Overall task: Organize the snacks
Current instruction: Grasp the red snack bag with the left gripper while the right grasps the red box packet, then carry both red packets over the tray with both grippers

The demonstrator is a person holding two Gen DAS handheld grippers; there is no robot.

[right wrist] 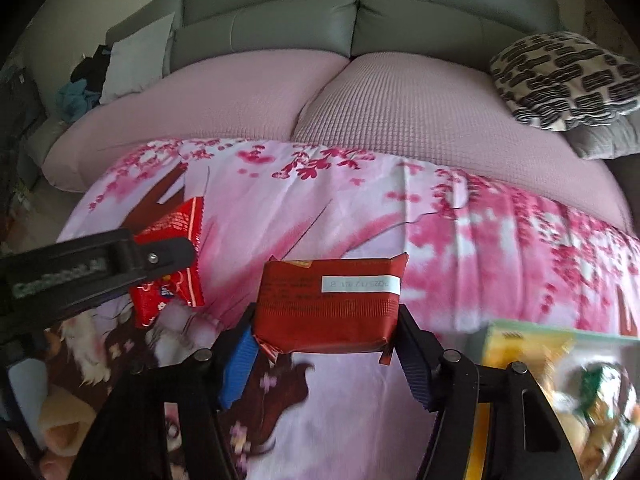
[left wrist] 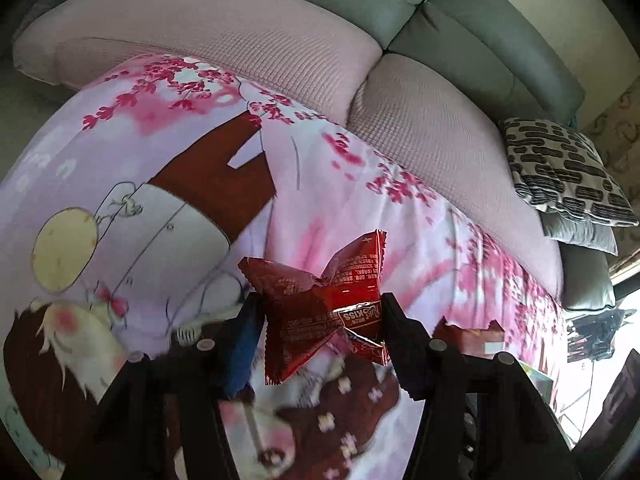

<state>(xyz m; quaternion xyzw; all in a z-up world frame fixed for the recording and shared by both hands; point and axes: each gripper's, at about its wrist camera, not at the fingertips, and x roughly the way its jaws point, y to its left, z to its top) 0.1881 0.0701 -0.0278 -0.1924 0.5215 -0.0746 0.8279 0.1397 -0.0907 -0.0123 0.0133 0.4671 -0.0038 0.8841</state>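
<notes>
Your left tool is clenched on a shiny red snack packet, its pads pressing the crumpled wrapper from both sides so the packet sits pinched at its middle, raised above the pink blossom-print sheet. From the right wrist camera you see that same left tool coming in from the left edge with the red packet in its grip, just beside your other load. Your right tool is grasping a dark red, brick-shaped snack pack across its width, the blue pad against its left end and the dark pad against its right, with a white date label facing up. That pack is also held clear of the sheet. Further right, near the lower corner, a yellow and green snack bag lies blurred beside the right tool. Behind the sheet, pink textured cushions lean against a grey sofa, and a black-and-white patterned pillow rests at the far right.
</notes>
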